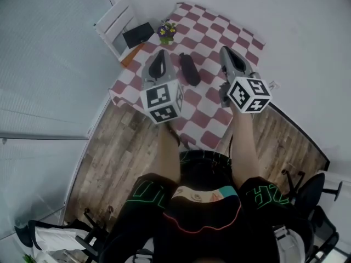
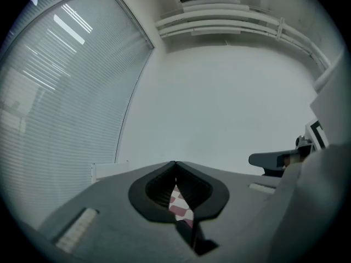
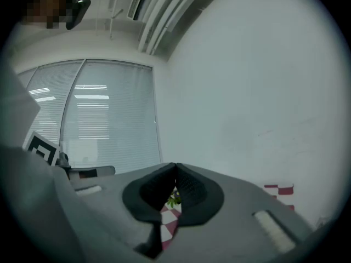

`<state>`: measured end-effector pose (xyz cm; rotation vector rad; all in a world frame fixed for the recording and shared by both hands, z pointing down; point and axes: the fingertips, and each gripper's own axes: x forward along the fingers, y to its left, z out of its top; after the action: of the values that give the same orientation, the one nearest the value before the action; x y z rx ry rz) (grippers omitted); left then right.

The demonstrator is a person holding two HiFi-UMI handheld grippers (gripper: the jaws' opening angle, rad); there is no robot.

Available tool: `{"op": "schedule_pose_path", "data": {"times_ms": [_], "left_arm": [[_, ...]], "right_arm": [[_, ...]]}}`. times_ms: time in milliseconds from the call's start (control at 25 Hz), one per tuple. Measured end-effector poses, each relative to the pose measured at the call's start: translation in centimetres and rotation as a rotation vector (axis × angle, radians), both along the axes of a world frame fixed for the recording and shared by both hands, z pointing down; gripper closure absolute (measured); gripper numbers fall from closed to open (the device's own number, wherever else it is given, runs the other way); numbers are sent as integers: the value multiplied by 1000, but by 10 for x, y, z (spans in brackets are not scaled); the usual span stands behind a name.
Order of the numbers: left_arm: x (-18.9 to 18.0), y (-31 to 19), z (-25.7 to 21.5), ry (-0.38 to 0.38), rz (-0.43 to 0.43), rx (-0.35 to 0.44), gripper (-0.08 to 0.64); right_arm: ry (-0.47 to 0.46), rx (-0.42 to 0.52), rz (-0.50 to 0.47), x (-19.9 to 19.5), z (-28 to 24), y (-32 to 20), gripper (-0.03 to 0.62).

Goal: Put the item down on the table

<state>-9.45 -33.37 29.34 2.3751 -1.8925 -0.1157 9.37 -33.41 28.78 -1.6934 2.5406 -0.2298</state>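
Note:
A black oblong item (image 1: 189, 69) lies flat on the red-and-white checkered tablecloth (image 1: 215, 36), between my two grippers and touched by neither. My left gripper (image 1: 160, 53) hovers just left of it, jaws shut with nothing between them. In the left gripper view its tips (image 2: 175, 162) meet and point up at a white wall. My right gripper (image 1: 224, 49) is to the item's right, also shut and empty. Through the closed jaws in the right gripper view (image 3: 175, 164) I see only a sliver of cloth and the small plant.
A small pot of flowers (image 1: 166, 32) stands at the table's far left, beside a black flat case (image 1: 138, 35). A white chair (image 1: 114, 19) stands behind that corner. The person's legs and black office chairs (image 1: 310, 193) fill the wooden floor below.

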Motion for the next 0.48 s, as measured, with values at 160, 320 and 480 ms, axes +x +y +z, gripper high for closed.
{"op": "schedule_pose_path", "data": {"times_ms": [160, 320, 480], "left_arm": [[5, 7, -25, -30, -15, 42, 551], [13, 18, -40, -84, -20, 60, 551], [14, 25, -45, -145, -35, 66, 551]], "right_arm": [[6, 69, -8, 15, -31, 6, 589], [33, 86, -3, 21, -32, 14, 589], [27, 89, -9, 24, -31, 14, 589]]}}
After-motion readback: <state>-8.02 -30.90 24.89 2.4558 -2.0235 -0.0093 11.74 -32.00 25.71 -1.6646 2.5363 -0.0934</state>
